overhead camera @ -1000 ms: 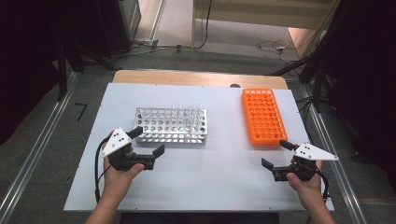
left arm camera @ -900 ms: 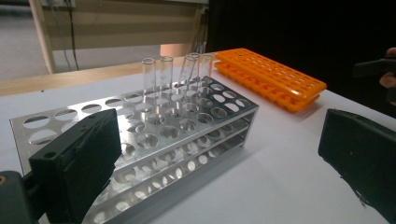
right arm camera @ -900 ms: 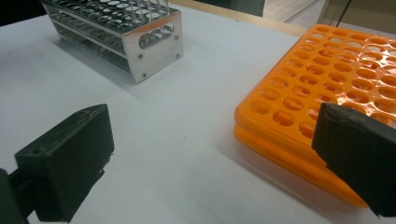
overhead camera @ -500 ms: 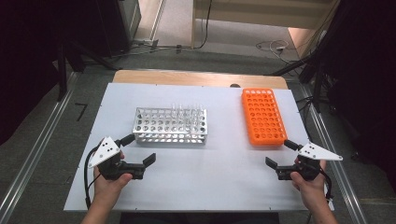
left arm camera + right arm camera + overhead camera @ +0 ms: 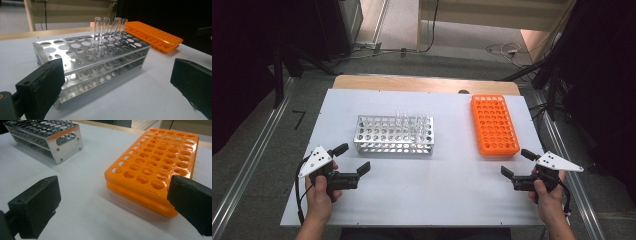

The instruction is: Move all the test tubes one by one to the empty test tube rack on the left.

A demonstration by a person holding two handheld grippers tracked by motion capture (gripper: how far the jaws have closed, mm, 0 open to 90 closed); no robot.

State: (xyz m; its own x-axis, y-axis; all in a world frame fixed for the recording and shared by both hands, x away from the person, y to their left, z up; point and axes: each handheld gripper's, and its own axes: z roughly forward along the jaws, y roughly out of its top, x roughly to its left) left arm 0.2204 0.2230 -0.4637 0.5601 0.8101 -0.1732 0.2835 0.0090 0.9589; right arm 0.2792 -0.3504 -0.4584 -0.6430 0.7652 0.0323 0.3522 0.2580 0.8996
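While I hold both tools low over the white bench (image 5: 422, 200), the stock reads as follows. Item one: metal tube rack (image 5: 394, 134), silver, three perforated tiers, lying at about 11 o'clock from the bench centre; a few clear glass tubes (image 5: 109, 23) stand upright in holes at its far right end. Item two: orange tube rack (image 5: 494, 125), plastic, every hole that I can see empty, lying at about 2 o'clock, well apart from the metal one. Item three: my left hand-held gripper (image 5: 352, 158), at about 8 o'clock, near the metal rack's near left corner, jaws spread wide with nothing between them; in the left gripper view the rack sits just beyond the left jaw. Item four: my right hand-held gripper (image 5: 518, 162), at about 4 o'clock, just short of the orange rack's near end, jaws likewise spread and holding nothing. Each tool carries a grey three-cornered plate.
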